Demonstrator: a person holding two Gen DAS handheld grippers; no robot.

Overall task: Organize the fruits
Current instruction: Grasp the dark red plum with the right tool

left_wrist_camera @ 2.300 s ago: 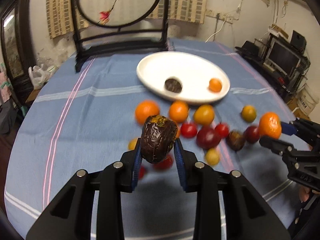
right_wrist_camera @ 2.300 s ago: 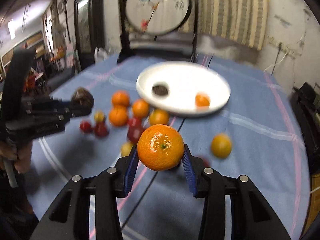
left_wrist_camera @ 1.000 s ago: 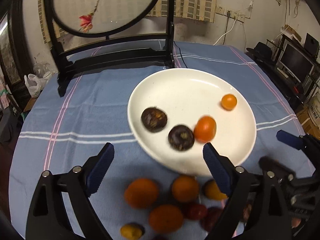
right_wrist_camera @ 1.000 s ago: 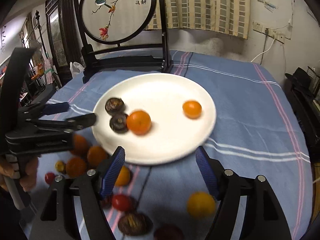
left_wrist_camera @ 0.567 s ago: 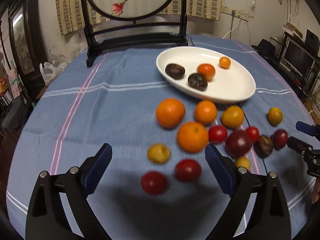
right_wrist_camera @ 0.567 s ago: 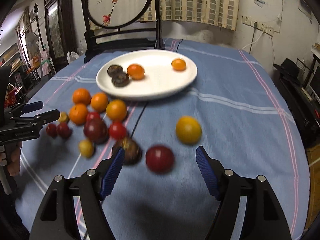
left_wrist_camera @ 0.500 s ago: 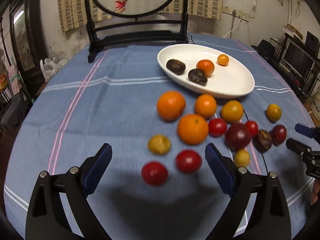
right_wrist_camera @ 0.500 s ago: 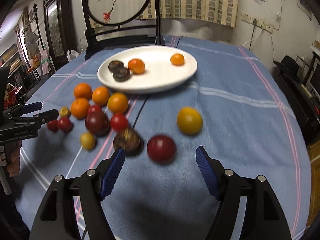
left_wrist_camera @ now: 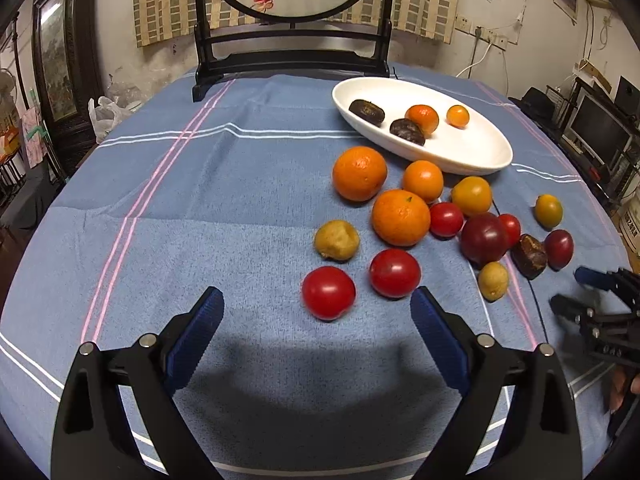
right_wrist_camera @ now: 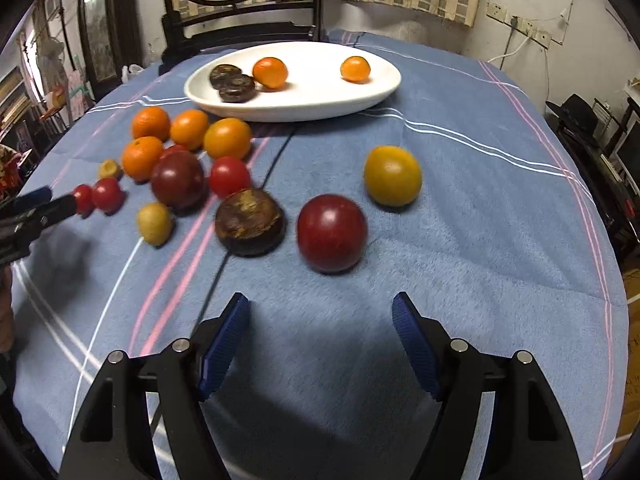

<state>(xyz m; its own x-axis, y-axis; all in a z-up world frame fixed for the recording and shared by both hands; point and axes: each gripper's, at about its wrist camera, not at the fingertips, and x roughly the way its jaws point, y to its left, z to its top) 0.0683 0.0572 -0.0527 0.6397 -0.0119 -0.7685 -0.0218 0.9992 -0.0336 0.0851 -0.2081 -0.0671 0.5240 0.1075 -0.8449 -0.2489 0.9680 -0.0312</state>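
Note:
A white oval plate [left_wrist_camera: 472, 152] [right_wrist_camera: 320, 98] holds two dark brown fruits and two small oranges. Several loose fruits lie on the blue cloth before it. My left gripper [left_wrist_camera: 316, 322] is open and empty, low over the cloth, just short of two red tomatoes [left_wrist_camera: 328, 292] [left_wrist_camera: 394, 273]. My right gripper [right_wrist_camera: 320, 328] is open and empty, just short of a dark red plum [right_wrist_camera: 331, 232] and a brown fruit [right_wrist_camera: 250, 221]. A yellow-orange fruit [right_wrist_camera: 392, 175] lies apart to the right. Each gripper shows at the edge of the other's view.
A dark wooden screen stand [left_wrist_camera: 292, 56] with a round painted panel stands at the table's far edge behind the plate. A thin black cable [right_wrist_camera: 256, 196] runs across the cloth through the fruits. Furniture and monitors stand beyond the table's right edge.
Both grippers let their fruits go onto the plate, opened, and pulled back. They now sit lower and closer to the loose fruits on the cloth.

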